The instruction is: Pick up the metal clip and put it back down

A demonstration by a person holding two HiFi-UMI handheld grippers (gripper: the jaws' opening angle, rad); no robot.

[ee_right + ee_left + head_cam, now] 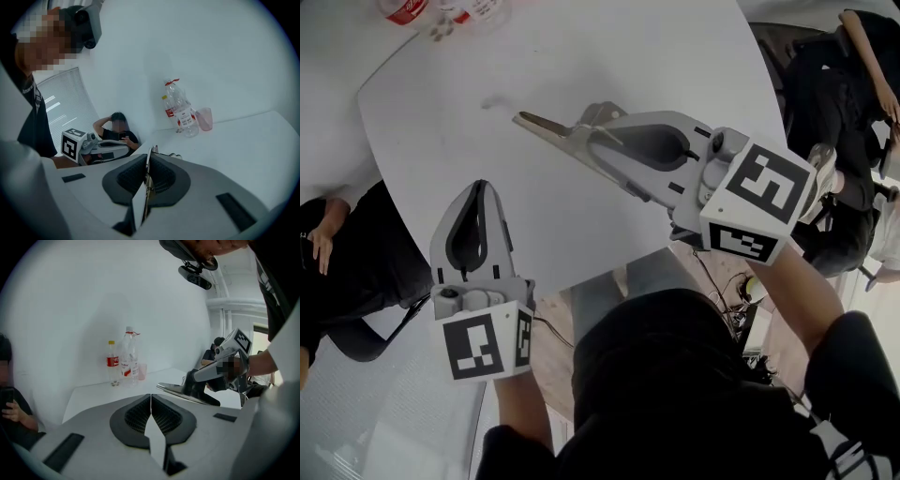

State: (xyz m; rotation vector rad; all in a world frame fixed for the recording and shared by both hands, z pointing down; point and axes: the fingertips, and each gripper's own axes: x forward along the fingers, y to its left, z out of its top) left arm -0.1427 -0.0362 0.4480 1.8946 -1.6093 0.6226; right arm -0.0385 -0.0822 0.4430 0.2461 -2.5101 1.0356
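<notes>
The metal clip (542,124) is a long flat silver piece held above the white table (609,47). My right gripper (581,134) is shut on it, and the clip's free end sticks out to the left past the fingertips. In the right gripper view the clip (148,165) shows edge-on as a thin metal strip between the dark pads. From the left gripper view I see the clip (171,389) level in the right gripper (194,383). My left gripper (481,189) hangs over the table's near edge, shut with nothing in it (151,397).
A red-labelled bottle (111,364), a clear bottle (130,355) and a pink cup (142,371) stand at the table's far edge. One person sits at the left (328,253) and another at the right (853,112). Cables lie on the floor (741,286).
</notes>
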